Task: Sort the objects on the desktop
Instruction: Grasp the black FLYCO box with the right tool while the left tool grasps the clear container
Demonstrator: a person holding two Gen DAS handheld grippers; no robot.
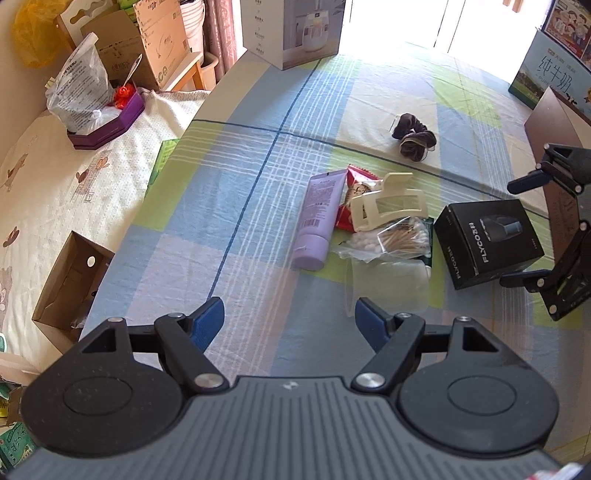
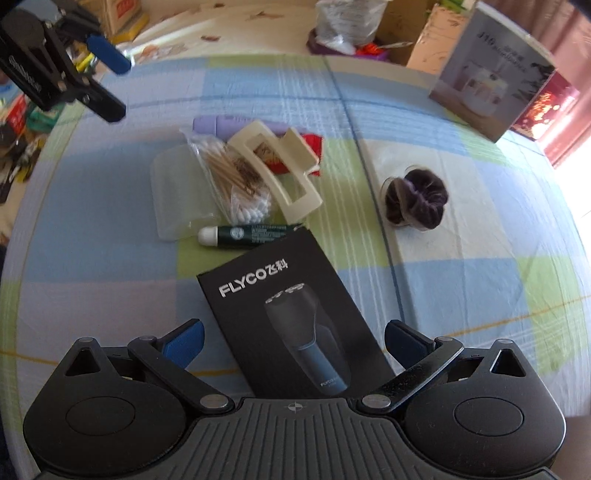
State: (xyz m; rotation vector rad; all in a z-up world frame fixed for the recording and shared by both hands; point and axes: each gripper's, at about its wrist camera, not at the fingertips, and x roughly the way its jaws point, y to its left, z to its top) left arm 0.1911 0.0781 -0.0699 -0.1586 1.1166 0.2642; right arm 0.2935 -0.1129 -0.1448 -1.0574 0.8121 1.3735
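A pile lies mid-table on the checked cloth: a purple tube, a red packet, a cream hair claw, a bag of cotton swabs and a clear container. A green tube with a white cap sits beside them. A dark scrunchie lies apart. My left gripper hovers open over bare cloth in front of the pile. My right gripper is open above the black FLYCO box, one pad on each side and neither touching it.
A white appliance box stands at the table's far edge and a milk carton at the far right. Left of the table is a bed with an open cardboard box and a purple tray.
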